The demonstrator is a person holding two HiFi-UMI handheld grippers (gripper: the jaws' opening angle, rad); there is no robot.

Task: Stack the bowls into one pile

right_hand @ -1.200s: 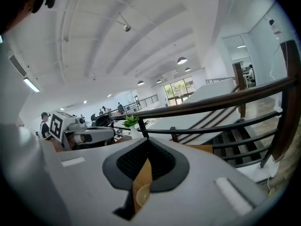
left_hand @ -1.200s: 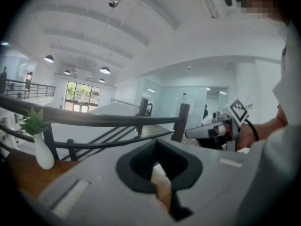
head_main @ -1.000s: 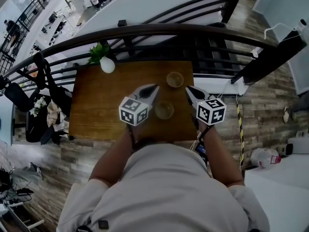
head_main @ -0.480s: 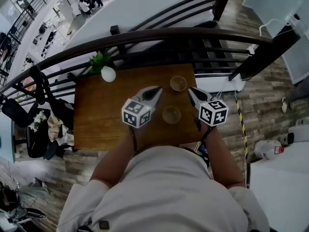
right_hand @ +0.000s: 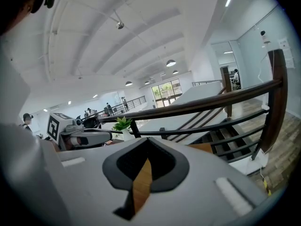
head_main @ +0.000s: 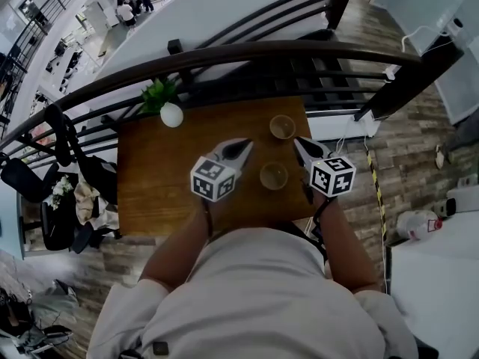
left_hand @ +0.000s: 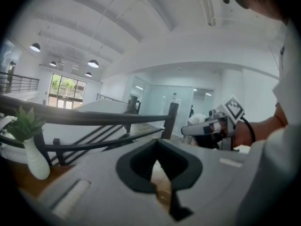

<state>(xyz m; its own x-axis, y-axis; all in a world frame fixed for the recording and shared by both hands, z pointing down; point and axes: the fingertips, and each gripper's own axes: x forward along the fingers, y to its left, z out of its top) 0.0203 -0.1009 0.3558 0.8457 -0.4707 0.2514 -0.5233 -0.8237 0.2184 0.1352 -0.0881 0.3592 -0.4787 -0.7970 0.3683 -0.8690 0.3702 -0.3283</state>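
Observation:
Two small tan bowls stand apart on the wooden table [head_main: 161, 185]: the far bowl [head_main: 282, 126] near the back edge and the near bowl [head_main: 274, 176] closer to me. My left gripper [head_main: 245, 145] hovers left of the near bowl, jaws shut and empty. On the other side of that bowl my right gripper [head_main: 297, 141] is shut too, holding nothing, its tip just below the far bowl. Each gripper view shows only a sliver of table between its closed jaws. The right gripper [left_hand: 207, 127] and the left gripper [right_hand: 87, 136] appear in each other's views.
A white vase [head_main: 171, 114] with a green plant stands at the table's back left corner. A dark curved railing [head_main: 299, 51] runs just behind the table, with stairs beyond. Wood floor lies to the right, and chairs with bags sit at left.
Both grippers have drifted a little to the left relative to the bowls. The bowls and the jaws have not changed.

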